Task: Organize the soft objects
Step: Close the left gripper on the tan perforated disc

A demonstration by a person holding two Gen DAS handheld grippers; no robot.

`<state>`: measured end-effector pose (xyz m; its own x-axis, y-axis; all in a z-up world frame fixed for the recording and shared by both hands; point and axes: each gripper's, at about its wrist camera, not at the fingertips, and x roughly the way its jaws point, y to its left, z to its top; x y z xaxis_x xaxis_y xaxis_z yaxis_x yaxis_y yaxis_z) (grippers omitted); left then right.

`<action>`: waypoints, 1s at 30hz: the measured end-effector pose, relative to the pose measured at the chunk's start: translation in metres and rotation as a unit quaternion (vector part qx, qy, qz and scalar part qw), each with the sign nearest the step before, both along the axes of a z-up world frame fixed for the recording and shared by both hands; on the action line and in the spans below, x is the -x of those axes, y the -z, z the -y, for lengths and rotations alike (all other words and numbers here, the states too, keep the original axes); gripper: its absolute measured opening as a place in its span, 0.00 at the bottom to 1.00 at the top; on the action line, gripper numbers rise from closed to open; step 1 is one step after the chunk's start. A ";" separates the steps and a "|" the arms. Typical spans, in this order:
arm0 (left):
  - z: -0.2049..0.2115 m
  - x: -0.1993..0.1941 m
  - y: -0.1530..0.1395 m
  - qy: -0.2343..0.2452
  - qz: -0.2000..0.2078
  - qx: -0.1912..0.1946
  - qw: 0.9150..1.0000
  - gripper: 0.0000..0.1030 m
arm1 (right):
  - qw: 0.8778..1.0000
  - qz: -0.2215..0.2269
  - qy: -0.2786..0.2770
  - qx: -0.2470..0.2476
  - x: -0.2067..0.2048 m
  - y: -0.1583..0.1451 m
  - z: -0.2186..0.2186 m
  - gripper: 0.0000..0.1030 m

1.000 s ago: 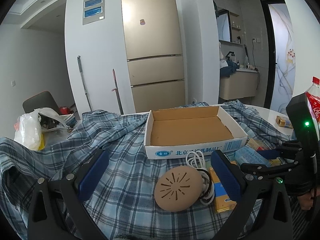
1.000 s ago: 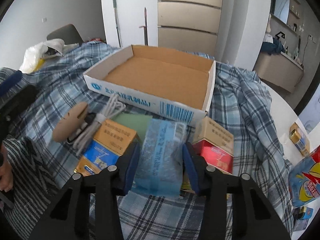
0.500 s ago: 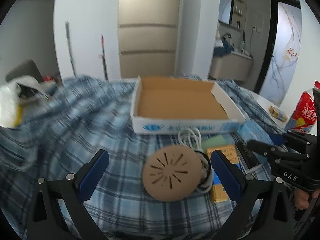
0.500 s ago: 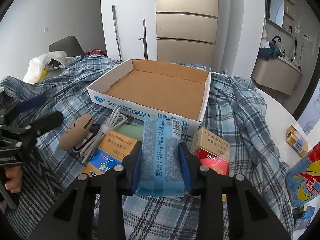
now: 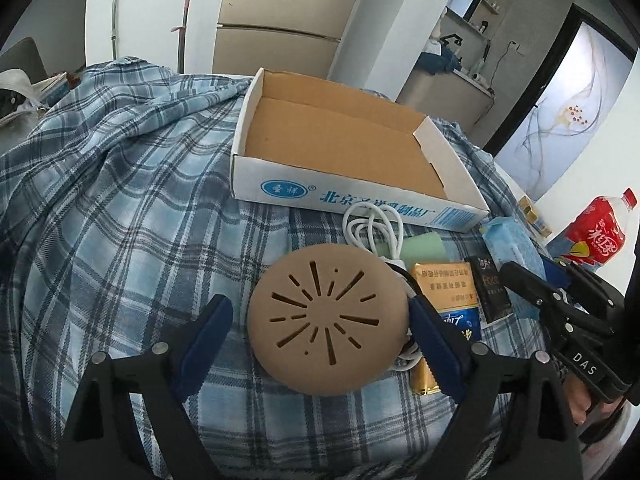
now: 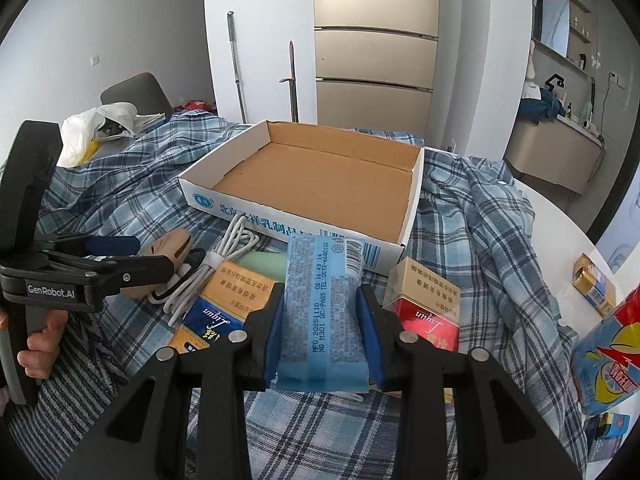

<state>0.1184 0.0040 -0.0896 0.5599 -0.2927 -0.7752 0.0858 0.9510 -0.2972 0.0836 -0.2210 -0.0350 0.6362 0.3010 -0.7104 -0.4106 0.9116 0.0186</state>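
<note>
A tan round slotted pad (image 5: 328, 328) lies on the plaid cloth (image 5: 120, 240). My left gripper (image 5: 320, 336) straddles it and its jaws are closing. The right pad (image 5: 424, 328) sits at the disc's edge, while a gap shows on the left side. In the right wrist view, my right gripper (image 6: 322, 328) is shut on a blue tissue packet (image 6: 324, 300), which it holds just in front of the open cardboard box (image 6: 280, 220). That packet (image 5: 512, 248) and the right gripper (image 5: 532, 276) also appear at the right of the left wrist view. The box (image 5: 348, 196) is empty.
Near the pad lie a coiled white cable (image 5: 372, 228), a green block (image 5: 422, 246), a yellow-blue carton (image 5: 448, 292) and a black carton (image 5: 490, 292). A red carton (image 6: 424, 304), a detergent bag (image 6: 608, 356) and a small gold box (image 6: 594, 284) are at the right. A red-labelled bottle (image 5: 596, 232) stands at the table edge.
My left gripper has dropped and tipped down onto the tan pad, and its jaws have narrowed around it. The right gripper closed on the blue packet and has held it since.
</note>
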 end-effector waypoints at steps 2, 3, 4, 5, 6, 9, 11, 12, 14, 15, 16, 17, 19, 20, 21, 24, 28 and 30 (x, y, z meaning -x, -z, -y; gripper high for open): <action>0.001 -0.002 0.003 0.004 -0.009 0.000 1.000 0.88 | 1.000 0.000 0.000 0.001 0.000 0.000 0.000 0.33; 0.001 -0.004 0.004 0.004 -0.015 0.000 1.000 0.88 | 1.000 0.001 0.000 0.001 0.000 0.000 0.000 0.33; 0.002 -0.006 0.006 0.006 -0.021 0.000 1.000 0.88 | 1.000 0.001 -0.001 0.001 0.000 0.000 0.000 0.33; 0.002 -0.007 0.007 0.008 -0.026 0.001 1.000 0.88 | 1.000 0.002 -0.001 0.002 0.000 0.000 0.000 0.33; 0.002 -0.008 0.008 0.008 -0.027 0.001 1.000 0.88 | 1.000 0.003 -0.001 0.003 0.001 0.000 0.000 0.33; 0.002 -0.008 0.008 0.008 -0.026 0.001 1.000 0.88 | 1.000 0.002 -0.001 0.001 0.001 0.000 0.000 0.33; 0.002 -0.008 0.008 0.010 -0.025 0.005 1.000 0.83 | 1.000 0.001 0.000 0.000 0.001 0.000 0.000 0.33; 0.002 -0.008 0.008 0.013 -0.023 0.007 1.000 0.83 | 1.000 0.001 0.000 0.001 0.001 -0.001 0.000 0.33; 0.003 -0.007 0.008 0.014 -0.022 0.006 1.000 0.83 | 1.000 0.003 0.000 0.001 0.001 -0.001 0.000 0.33; 0.003 -0.007 0.008 0.014 -0.022 0.007 1.000 0.82 | 1.000 0.005 0.000 0.001 0.002 -0.001 0.000 0.33; 0.002 -0.007 0.008 0.015 -0.020 0.010 1.000 0.82 | 1.000 0.007 -0.001 0.002 0.002 -0.002 0.000 0.33; 0.002 -0.006 0.007 0.016 -0.017 0.012 1.000 0.81 | 1.000 0.010 -0.001 0.002 0.003 -0.002 0.000 0.33; 0.001 -0.004 0.004 0.021 -0.010 0.018 1.000 0.81 | 1.000 0.013 -0.002 0.002 0.004 -0.003 0.000 0.33; 0.002 -0.003 0.002 0.024 -0.005 0.018 1.000 0.81 | 1.000 0.014 -0.002 0.002 0.004 -0.003 0.000 0.33; 0.003 -0.001 -0.001 0.026 0.001 0.016 1.000 0.81 | 1.000 0.014 -0.004 0.001 0.004 -0.003 0.000 0.33; 0.007 0.010 -0.013 0.031 0.038 0.008 0.999 0.81 | 1.000 -0.003 -0.001 -0.006 -0.002 0.000 0.003 0.33; 0.017 0.028 -0.030 0.049 0.095 -0.015 0.994 0.70 | 1.000 0.000 0.010 -0.017 -0.002 -0.002 0.009 0.33; 0.026 0.035 -0.036 0.047 0.113 -0.053 0.991 0.70 | 1.000 0.004 0.007 -0.015 0.000 -0.003 0.008 0.33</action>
<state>0.0836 -0.0215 -0.0541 0.6976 -0.2753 -0.6615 0.2279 0.9606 -0.1594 0.0839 -0.2289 -0.0324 0.6465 0.3129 -0.6958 -0.3981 0.9164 0.0423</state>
